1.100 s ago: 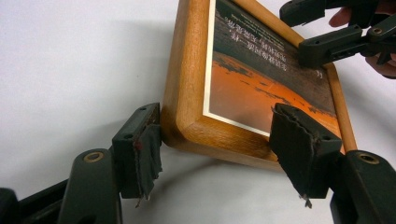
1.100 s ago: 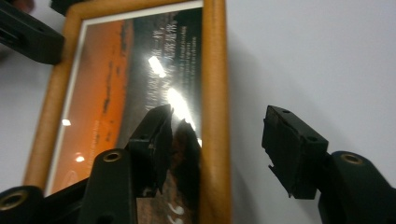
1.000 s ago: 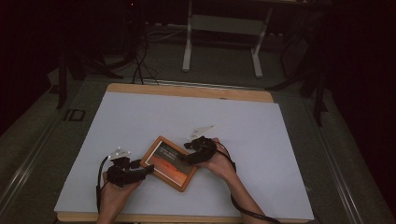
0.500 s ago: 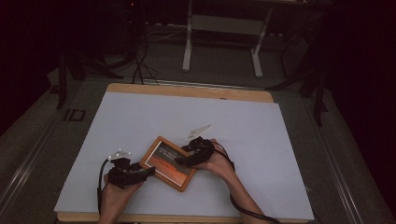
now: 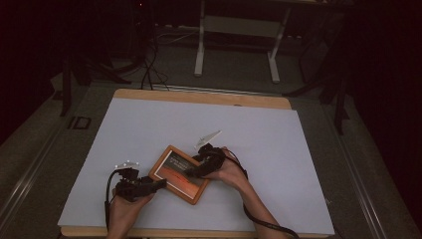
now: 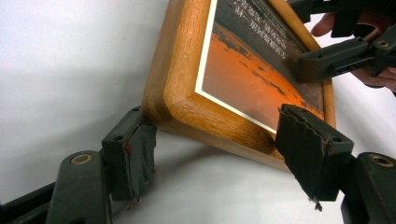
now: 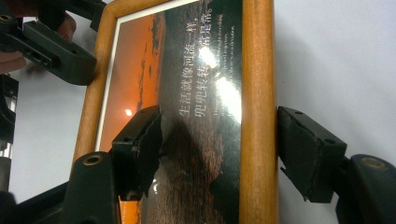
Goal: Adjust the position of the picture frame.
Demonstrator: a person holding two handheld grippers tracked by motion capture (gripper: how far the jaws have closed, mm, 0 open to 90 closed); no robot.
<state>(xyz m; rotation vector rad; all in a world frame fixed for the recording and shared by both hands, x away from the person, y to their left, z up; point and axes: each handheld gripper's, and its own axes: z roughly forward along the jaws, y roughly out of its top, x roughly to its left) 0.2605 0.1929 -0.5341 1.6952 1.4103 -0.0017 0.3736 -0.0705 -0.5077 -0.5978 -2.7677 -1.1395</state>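
Wooden picture frame (image 5: 180, 174), orange print with white writing under glass, lies low in the middle of the high view, on the white table cover (image 5: 298, 149), turned at an angle.

Left gripper (image 5: 149, 185) sits at the frame's lower left end. In the left gripper view its jaws are spread wide, straddling the rounded corner (image 6: 170, 100): one pad just under the corner, the other pad (image 6: 303, 149) against the bottom rail, no real clamp. That corner looks raised a bit off the cover, shadow beneath it.

Right gripper (image 5: 191, 172) is over the frame's upper right part. In the right gripper view it also stands wide: one pad (image 7: 140, 144) resting on the glass, the other just outside the right rail (image 7: 257, 116), small gap there.

Step in hand looks like getting a grip on the frame from both ends. To do it well: close the right jaws across the rail only, keep the pad from sliding on the glass, and seat the left jaws on the wood before lifting, both ends level.

A white scrap of paper (image 5: 207, 138) lies just above the right hand (image 5: 226, 172), near but not blocking. Cable (image 5: 107, 199) loops at the left hand (image 5: 122, 211). Rest of the cover is bare; wooden table edge (image 5: 199, 97) at top.
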